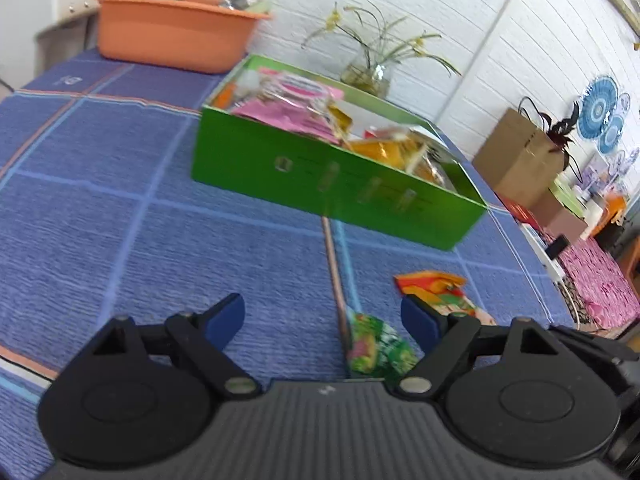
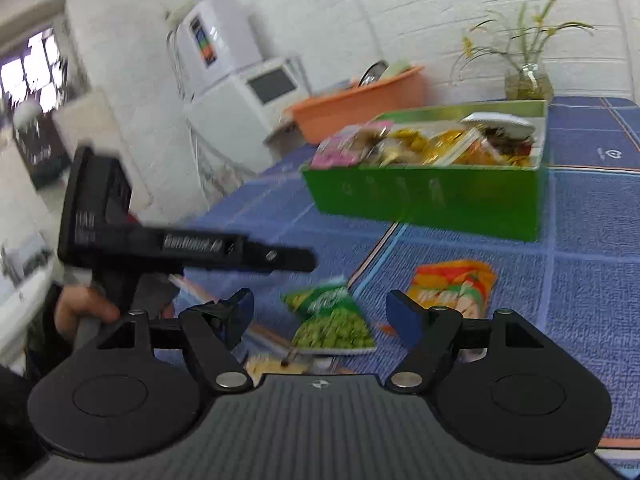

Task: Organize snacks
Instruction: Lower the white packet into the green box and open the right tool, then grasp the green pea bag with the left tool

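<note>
A green box [image 1: 328, 184] full of snack packets stands on the blue tablecloth; it also shows in the right wrist view [image 2: 432, 200]. A green pea snack bag [image 1: 376, 348] lies just in front of my left gripper [image 1: 323, 318], which is open and empty. An orange-red snack bag [image 1: 436, 288] lies to its right. My right gripper [image 2: 320, 314] is open and empty, with the green bag [image 2: 332, 320] between its fingers and the orange bag [image 2: 452, 284] ahead on the right. The left gripper's body [image 2: 180, 246] shows at the left of the right wrist view.
An orange basin [image 1: 172, 32] stands at the table's far left corner. A glass vase with a plant [image 1: 366, 74] stands behind the box by the white wall. A cardboard box [image 1: 516, 156] and clutter lie beyond the table's right edge. White appliances [image 2: 240, 80] stand by the wall.
</note>
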Tool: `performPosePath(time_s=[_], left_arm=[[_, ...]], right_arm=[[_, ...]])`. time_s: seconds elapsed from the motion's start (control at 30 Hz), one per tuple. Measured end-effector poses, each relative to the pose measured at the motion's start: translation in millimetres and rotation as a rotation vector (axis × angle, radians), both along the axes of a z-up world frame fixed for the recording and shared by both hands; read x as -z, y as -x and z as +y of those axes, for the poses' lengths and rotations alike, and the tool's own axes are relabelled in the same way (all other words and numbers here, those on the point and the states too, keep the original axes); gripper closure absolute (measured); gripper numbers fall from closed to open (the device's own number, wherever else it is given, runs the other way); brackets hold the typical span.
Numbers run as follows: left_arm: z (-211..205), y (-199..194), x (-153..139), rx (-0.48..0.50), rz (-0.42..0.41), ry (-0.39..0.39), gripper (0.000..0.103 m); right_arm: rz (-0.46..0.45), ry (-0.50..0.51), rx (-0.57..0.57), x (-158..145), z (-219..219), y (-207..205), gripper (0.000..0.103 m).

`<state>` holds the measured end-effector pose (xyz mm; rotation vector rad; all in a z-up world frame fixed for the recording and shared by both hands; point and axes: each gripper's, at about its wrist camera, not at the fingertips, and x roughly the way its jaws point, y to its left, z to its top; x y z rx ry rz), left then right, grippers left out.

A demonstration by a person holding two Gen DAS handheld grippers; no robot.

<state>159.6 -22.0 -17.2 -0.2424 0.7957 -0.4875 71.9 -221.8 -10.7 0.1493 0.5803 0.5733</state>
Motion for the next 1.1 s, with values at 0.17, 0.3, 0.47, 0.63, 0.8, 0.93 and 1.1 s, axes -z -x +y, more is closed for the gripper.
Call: performPosePath(time_s=[0.17, 0.3, 0.47, 0.63, 0.8, 0.93, 1.1], left_arm=[[-12, 5, 5, 0.028, 0.02, 0.006, 0.029], [-20, 7, 12, 0.071, 0.037, -0.005, 0.042], [-23, 8, 15, 0.097, 0.032, 0.004, 0.058], [-26, 8, 17, 0.135, 0.023, 0.01, 0.069], [-27, 9, 16, 0.137, 0.014, 0.007, 0.071], [-24, 9, 13, 0.141, 0.004, 0.005, 0.072], [-21, 8, 16, 0.144, 0.017, 0.015, 0.073]], right_arm=[[-0.065, 0.182, -0.047, 4, 30, -3, 0.0], [-0.007, 0.235, -0.04, 8, 35, -20, 0.0], [0.083, 0.202, -0.042, 17, 30, -30, 0.0], [0.066, 0.194, -0.018, 18, 24, -26, 0.013], [0.025, 0.177, -0.025, 16, 23, -20, 0.031], [0.015, 0.201, -0.03, 14, 27, -18, 0.041], [0.057, 0.208, 0.013, 18, 26, -26, 0.019]])
